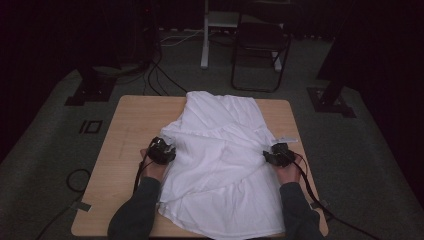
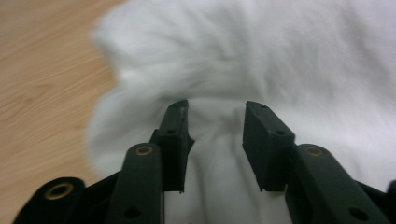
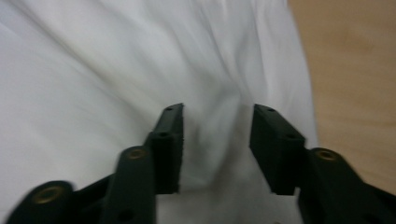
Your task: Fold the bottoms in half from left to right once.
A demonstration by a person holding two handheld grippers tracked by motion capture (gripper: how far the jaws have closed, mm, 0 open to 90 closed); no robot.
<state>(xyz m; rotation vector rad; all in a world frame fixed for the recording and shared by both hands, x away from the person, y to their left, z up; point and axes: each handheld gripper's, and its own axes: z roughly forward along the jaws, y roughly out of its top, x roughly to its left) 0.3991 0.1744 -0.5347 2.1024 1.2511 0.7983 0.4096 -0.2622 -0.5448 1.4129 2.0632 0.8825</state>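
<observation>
White garment (image 1: 222,165): one piece, spread rumpled over the middle of the wooden table (image 1: 127,125), running from the far edge to the near edge, with diagonal folds across its body and a small white tag (image 1: 286,139) at its right side. Left gripper (image 1: 167,151): held in the person's left hand (image 1: 152,167) at the garment's left edge, about halfway down the table; in the left gripper view its jaws stand apart, with a soft ridge of the white cloth lying in the gap and the pads not pressing on it. Right gripper (image 1: 272,155): held in the right hand (image 1: 289,172) at the garment's right edge, level with the other; in the right gripper view its jaws are likewise parted over a crease of cloth, with bare table just beside. Dark sleeves (image 1: 135,212) enter from the near edge. Beyond the table: a folding chair (image 1: 260,40), cables (image 1: 155,75) on grey carpet.
</observation>
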